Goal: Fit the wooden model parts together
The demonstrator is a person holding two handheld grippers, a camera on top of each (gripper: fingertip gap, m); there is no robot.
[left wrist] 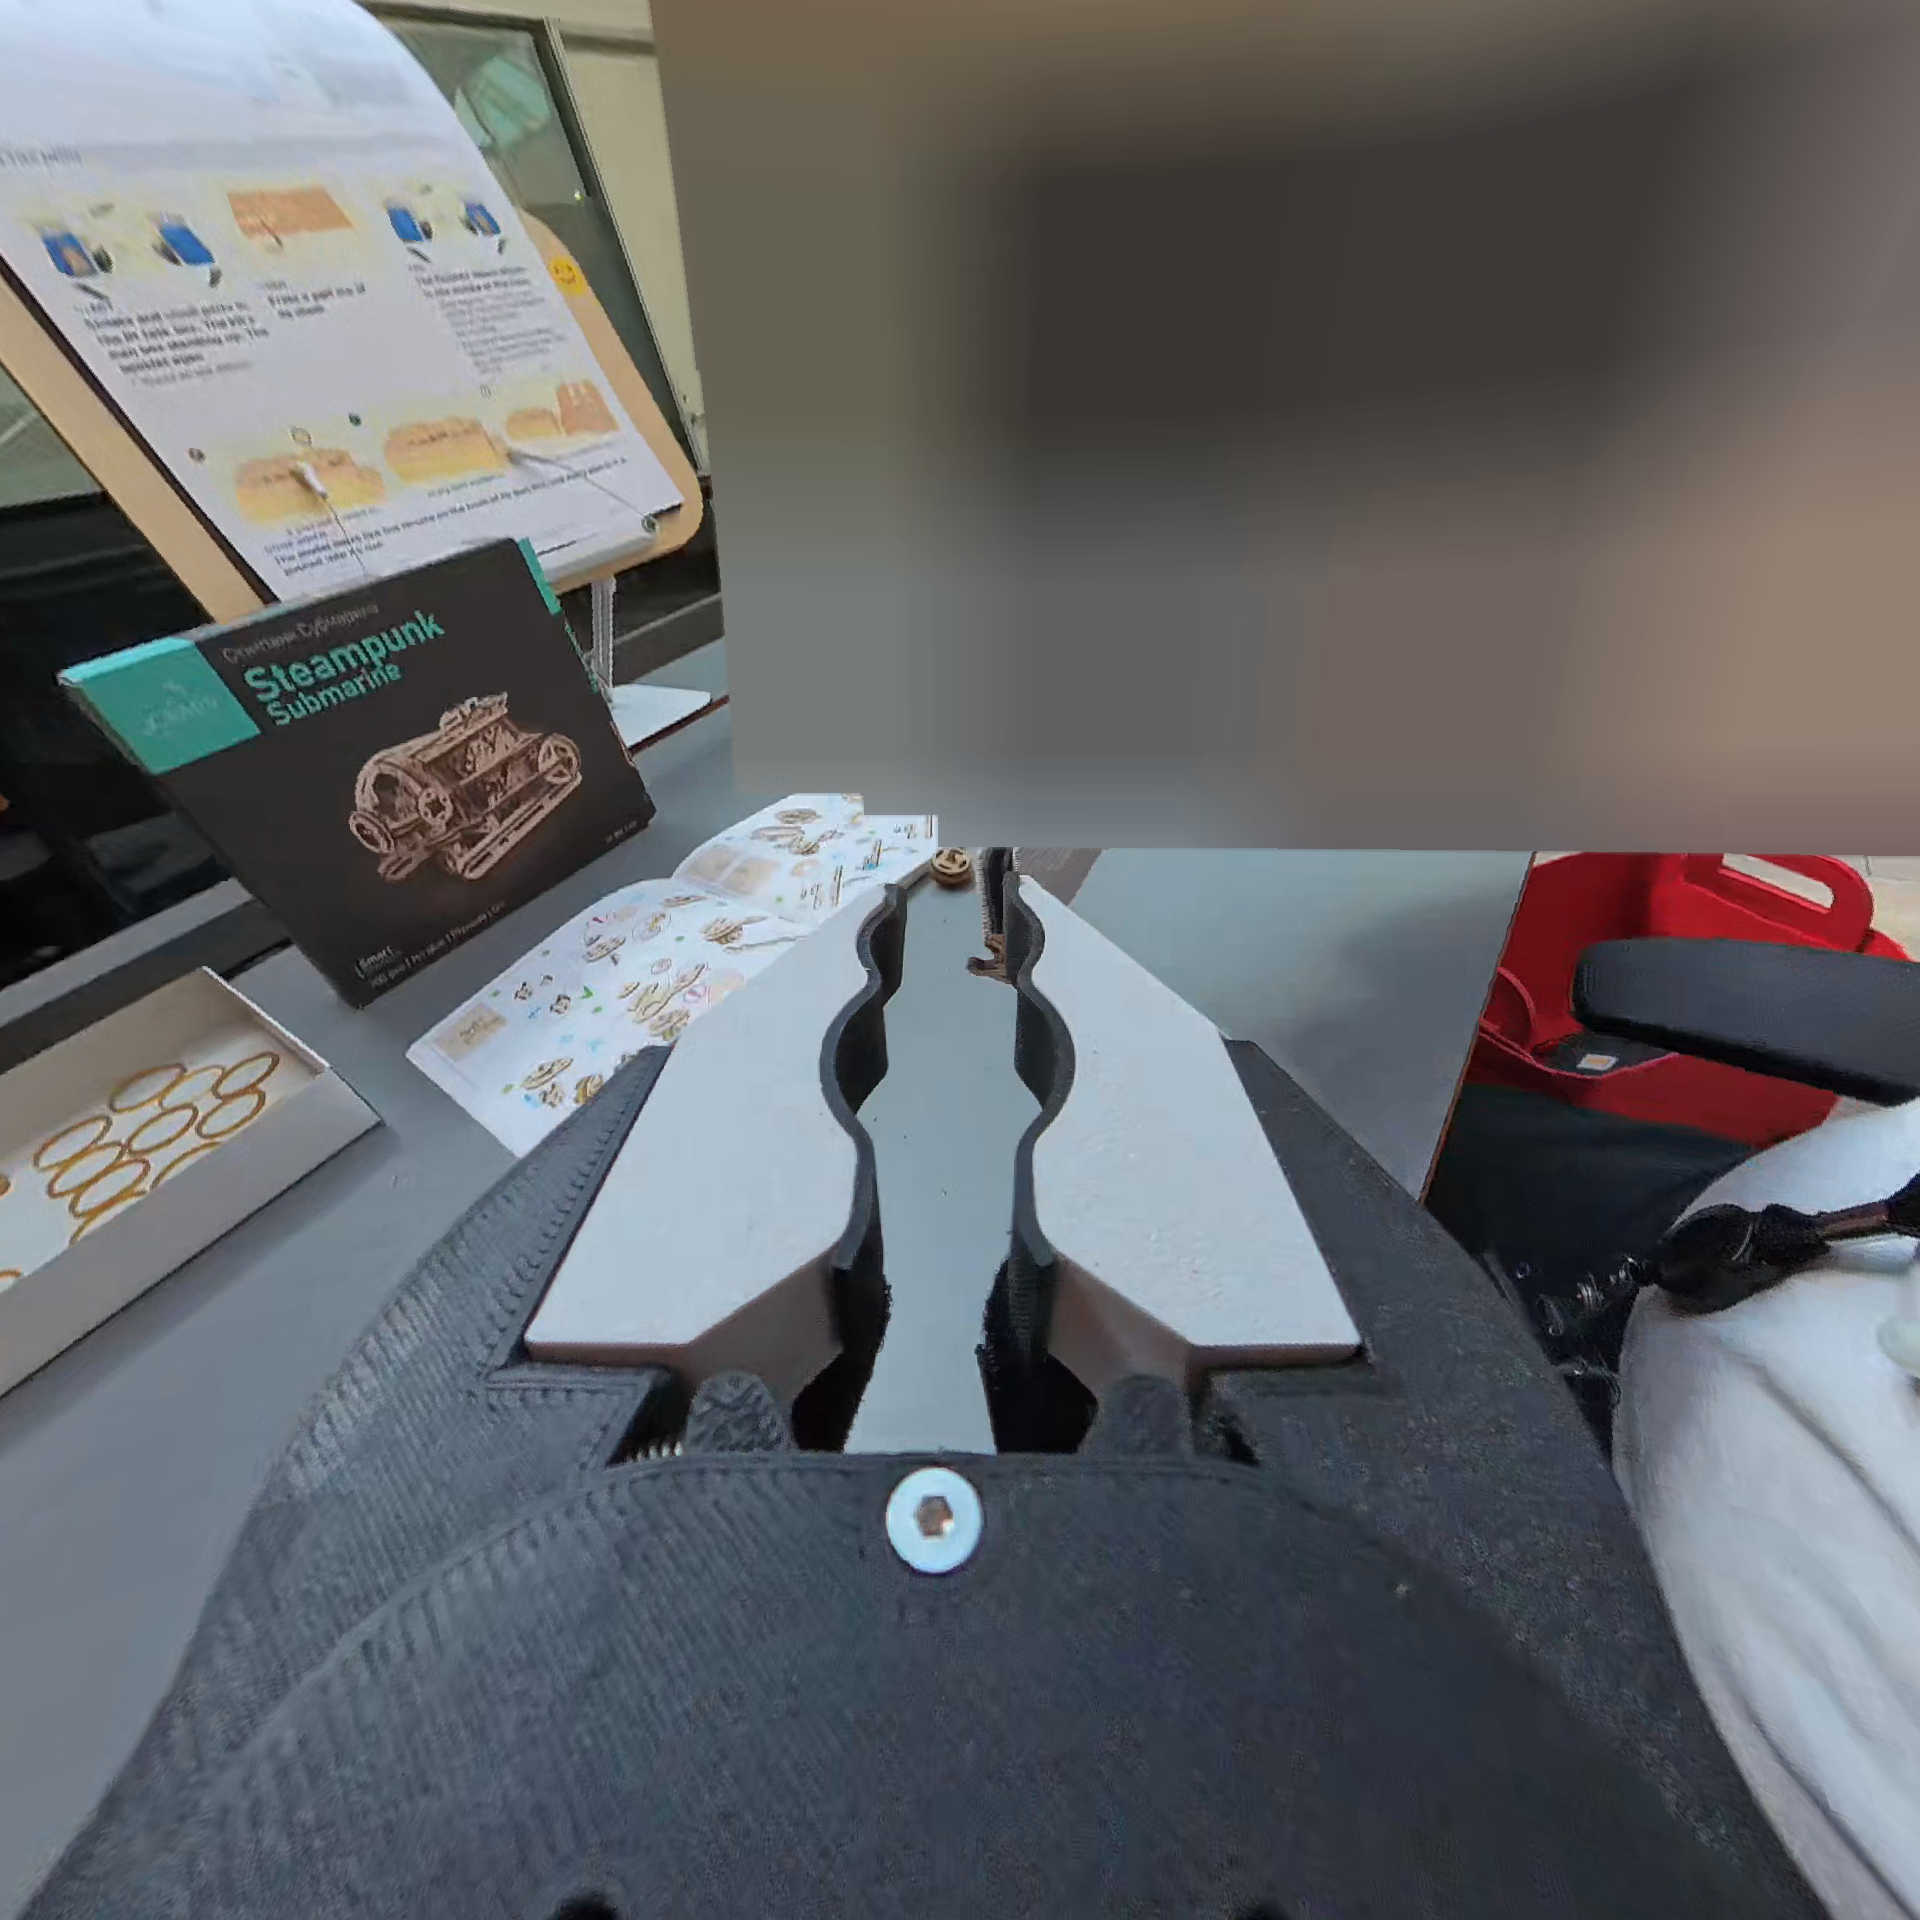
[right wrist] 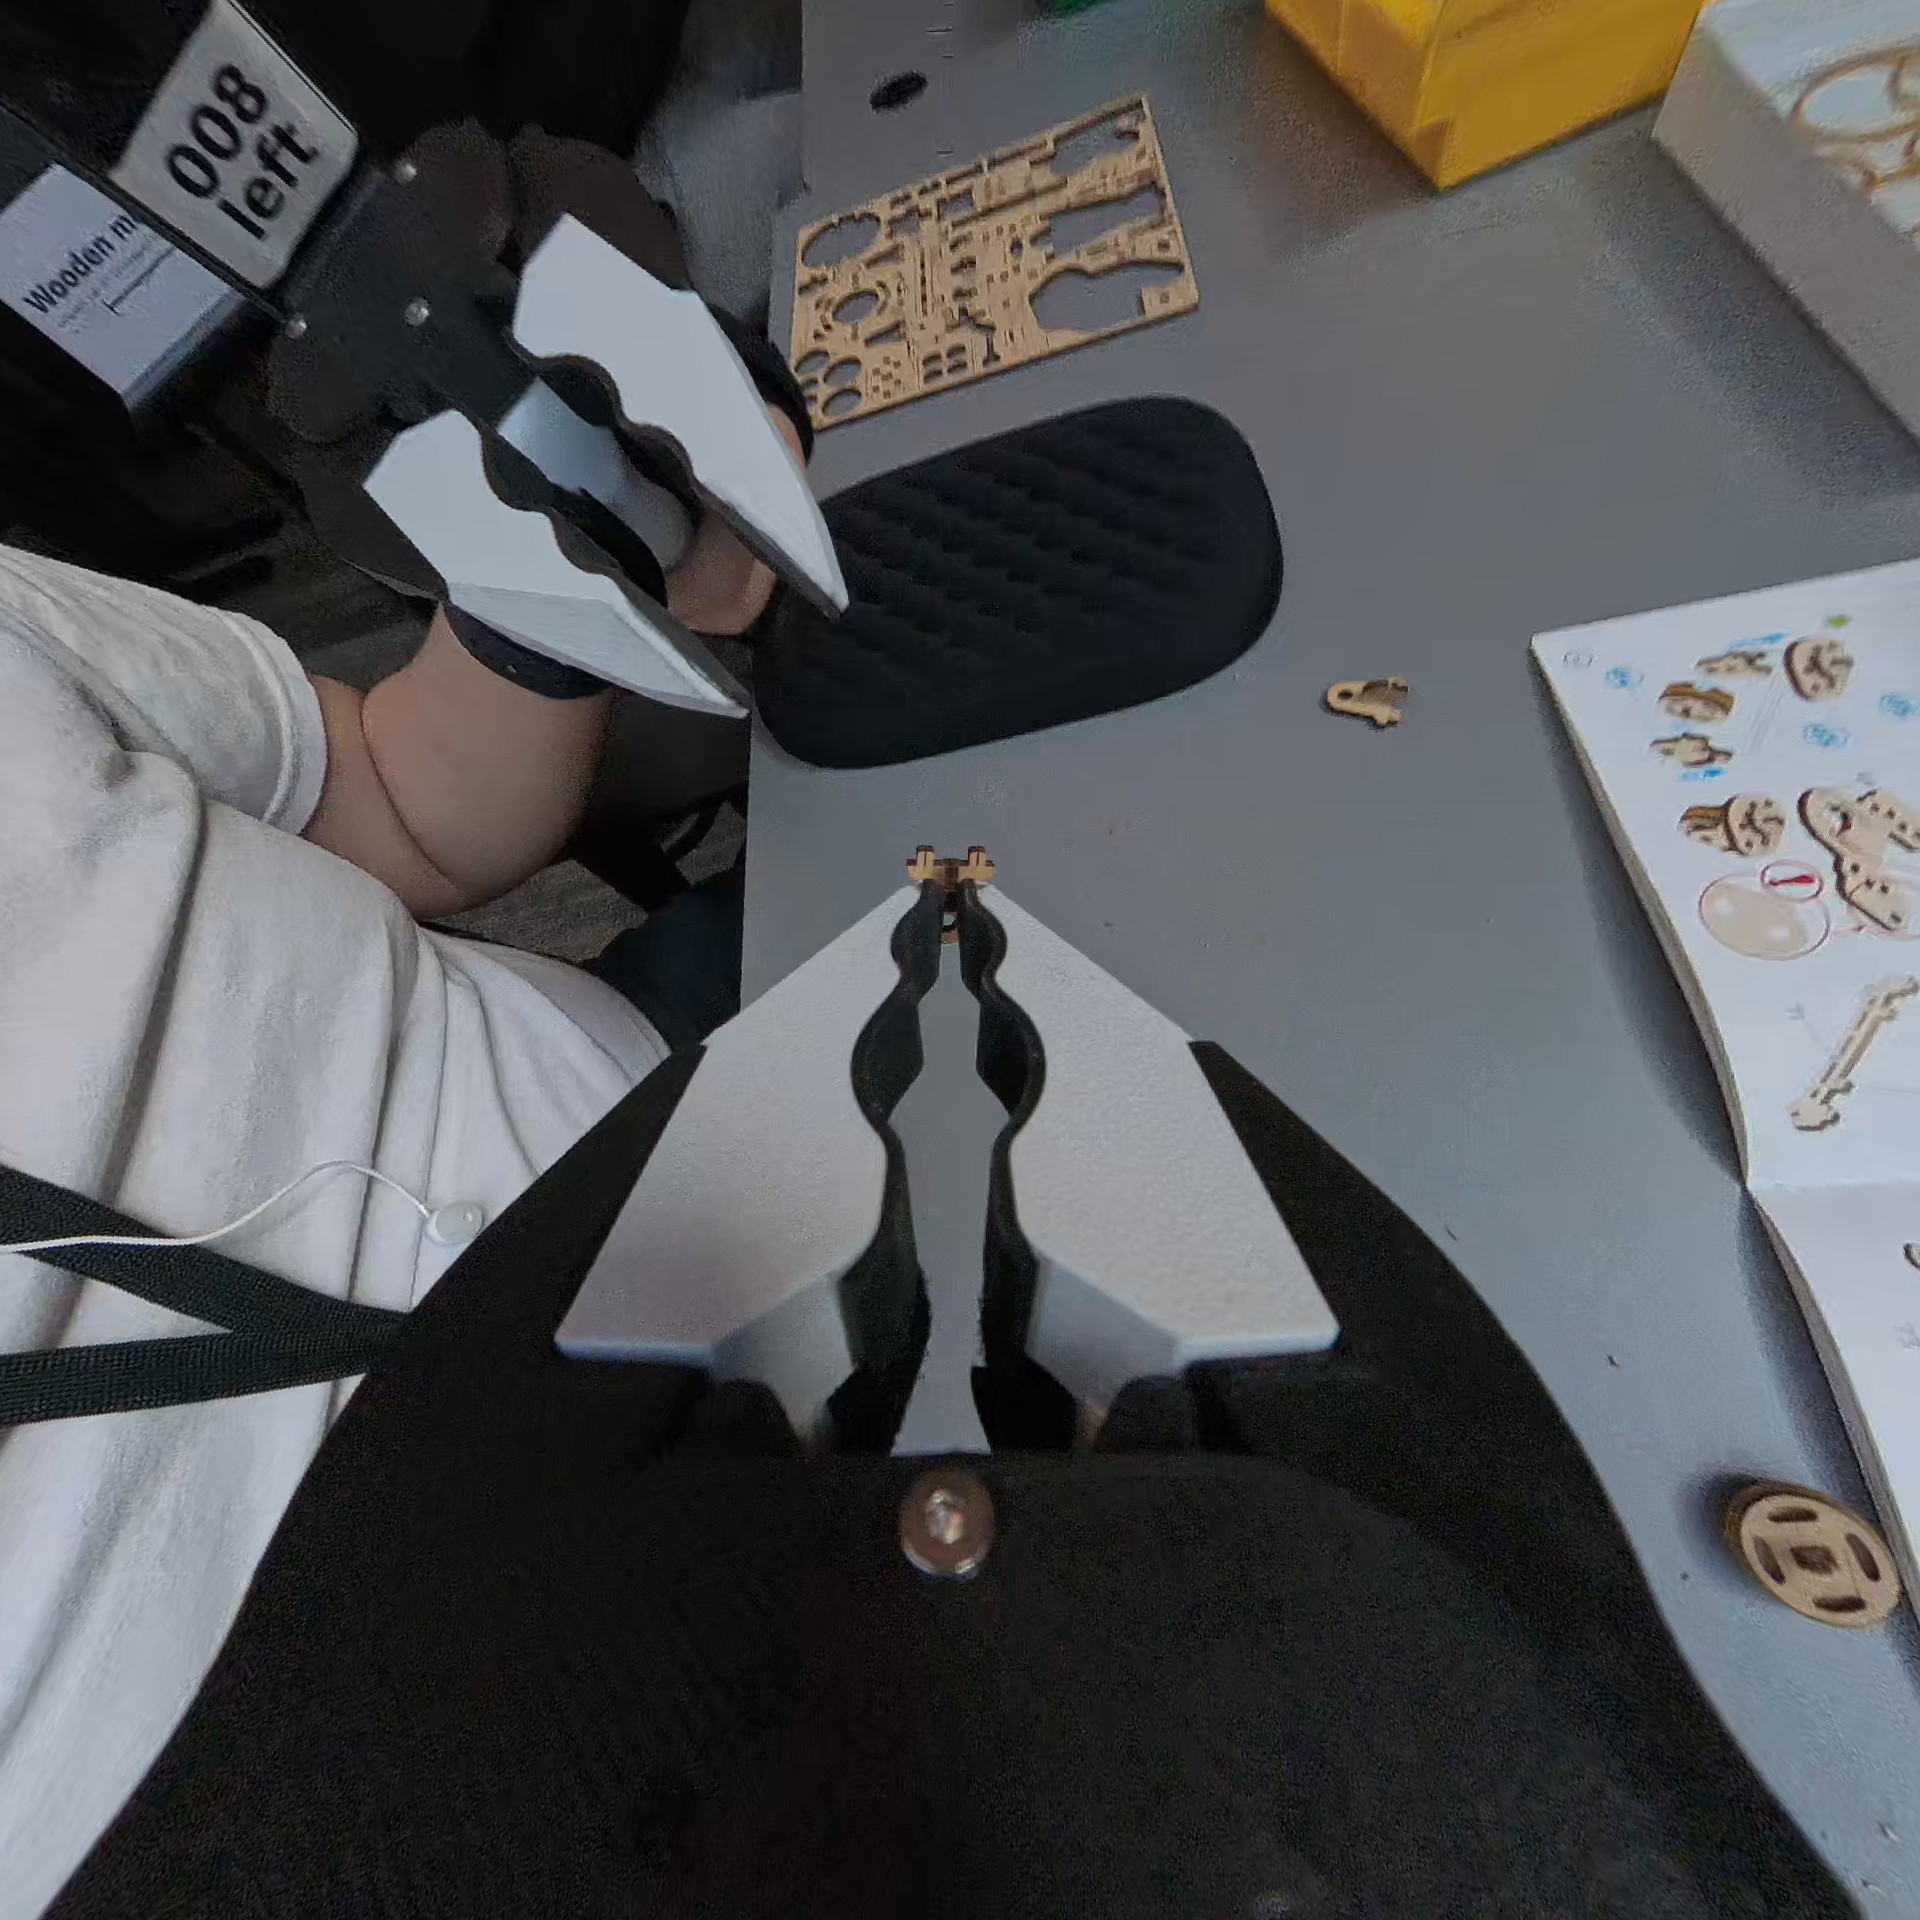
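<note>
Left wrist view: the left tool [left wrist: 951, 894] is seen with a narrow gap between its fingers and nothing gripped. A small round wooden piece [left wrist: 948, 864] lies on the grey surface [left wrist: 1299, 966] just beyond the tips. Ahead and to the left an open instruction booklet [left wrist: 665, 966] is noted, with the dark kit box [left wrist: 395, 758] propped behind it and a tray of wooden rings [left wrist: 156, 1132] further left. A red container [left wrist: 1704, 935] stands to the right.

Right wrist view: the right tool [right wrist: 948, 894] is closed on a small notched wooden part [right wrist: 948, 868], pinched at the very tips and held above the surface. The left tool is seen up and to the left, off the surface, over the edge of a black pad [right wrist: 1039, 582]. A loose wooden piece [right wrist: 1369, 698] lies ahead to the right, a wooden disc [right wrist: 1813, 1567] near right, and the punched-out wooden sheet [right wrist: 987, 260] far ahead.

Judgement: a mating part is probably to be picked by the left tool. The held part should be kept square in the tips, since the grip is shallow and twisting is likely. Slots should be aligned before any pressure is applied, and force kept along the slot, as thin tabs may snap.
</note>
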